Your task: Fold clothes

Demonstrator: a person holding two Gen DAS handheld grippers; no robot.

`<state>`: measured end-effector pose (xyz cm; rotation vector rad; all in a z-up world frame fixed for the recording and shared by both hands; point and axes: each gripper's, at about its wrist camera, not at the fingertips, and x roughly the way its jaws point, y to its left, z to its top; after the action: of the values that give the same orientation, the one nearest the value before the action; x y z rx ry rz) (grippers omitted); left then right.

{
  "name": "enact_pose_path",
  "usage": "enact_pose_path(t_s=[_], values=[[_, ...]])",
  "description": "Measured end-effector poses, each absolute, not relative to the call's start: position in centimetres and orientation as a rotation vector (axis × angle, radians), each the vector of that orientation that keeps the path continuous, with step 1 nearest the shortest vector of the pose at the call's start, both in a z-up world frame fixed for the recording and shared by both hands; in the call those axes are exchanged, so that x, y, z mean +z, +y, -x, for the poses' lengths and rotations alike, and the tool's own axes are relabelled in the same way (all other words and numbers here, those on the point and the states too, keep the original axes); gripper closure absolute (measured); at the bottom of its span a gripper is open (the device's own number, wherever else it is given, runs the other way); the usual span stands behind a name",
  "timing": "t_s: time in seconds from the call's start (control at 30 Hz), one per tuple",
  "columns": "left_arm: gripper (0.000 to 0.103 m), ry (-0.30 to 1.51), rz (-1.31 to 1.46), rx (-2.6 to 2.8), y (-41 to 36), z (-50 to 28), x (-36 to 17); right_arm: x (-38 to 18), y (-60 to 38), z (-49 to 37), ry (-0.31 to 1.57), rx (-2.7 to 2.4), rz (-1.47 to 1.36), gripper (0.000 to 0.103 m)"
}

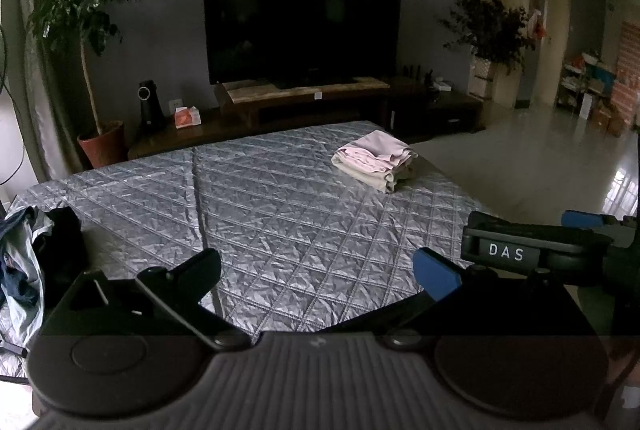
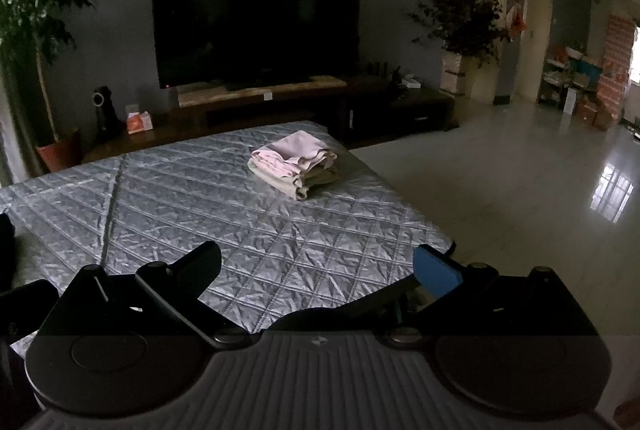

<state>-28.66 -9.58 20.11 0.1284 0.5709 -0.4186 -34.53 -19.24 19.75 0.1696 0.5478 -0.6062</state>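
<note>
A stack of folded pale pink and beige clothes (image 1: pixel 376 160) lies at the far right part of the grey quilted bed (image 1: pixel 248 206); it also shows in the right wrist view (image 2: pixel 295 168). A heap of unfolded dark and light-blue clothes (image 1: pixel 30 250) lies at the bed's left edge. My left gripper (image 1: pixel 318 270) is open and empty above the near edge of the bed. My right gripper (image 2: pixel 320 268) is open and empty above the bed's near right corner; its body shows at the right in the left wrist view (image 1: pixel 540 250).
A large dark TV (image 1: pixel 302 18) stands on a low wooden cabinet (image 1: pixel 304 102) beyond the bed. A potted tree (image 1: pixel 80 30) stands far left, another plant (image 1: pixel 490 26) to the right. Shiny tiled floor (image 2: pixel 520 190) lies right of the bed.
</note>
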Motion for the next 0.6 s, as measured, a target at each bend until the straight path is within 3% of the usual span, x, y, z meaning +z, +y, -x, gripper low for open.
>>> enact_pose_path(t_s=[0.6], values=[[0.001, 0.587, -0.124, -0.421, -9.52, 28.55, 20.17, 20.52, -18.65, 33.69, 0.638, -0.603, -0.192, 0.000]])
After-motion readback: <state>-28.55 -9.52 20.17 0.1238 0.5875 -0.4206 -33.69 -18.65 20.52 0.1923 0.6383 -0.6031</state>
